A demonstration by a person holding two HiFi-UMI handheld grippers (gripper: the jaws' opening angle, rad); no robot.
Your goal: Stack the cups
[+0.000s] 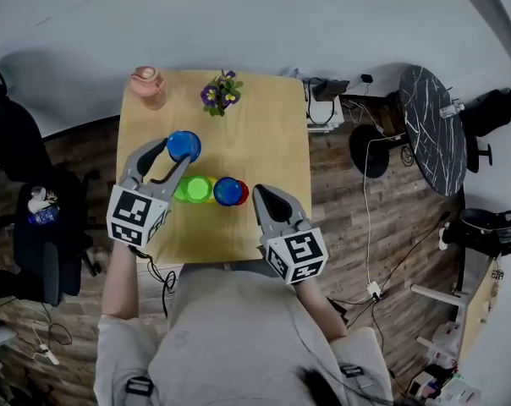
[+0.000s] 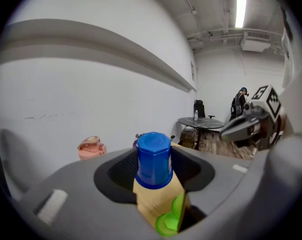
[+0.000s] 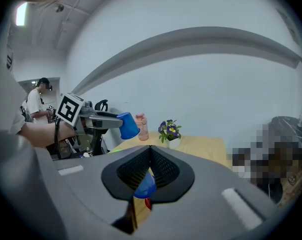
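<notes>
Above table (image 1: 272, 134), left gripper (image 1: 176, 154) clamping blue cup (image 1: 184, 145), base up, axis upright, right gripper (image 1: 263, 196) closed

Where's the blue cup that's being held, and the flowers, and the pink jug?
blue cup (image 1: 184, 145), head view, its upturned flat base.
flowers (image 1: 221, 93), head view, the purple blooms.
pink jug (image 1: 145, 83), head view, its lid.

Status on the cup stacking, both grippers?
Left gripper shut on a blue cup, held above the table. Right gripper shut, empty, near the blue-on-red pair. Green cup sits beside them. Nothing blocking.
</notes>
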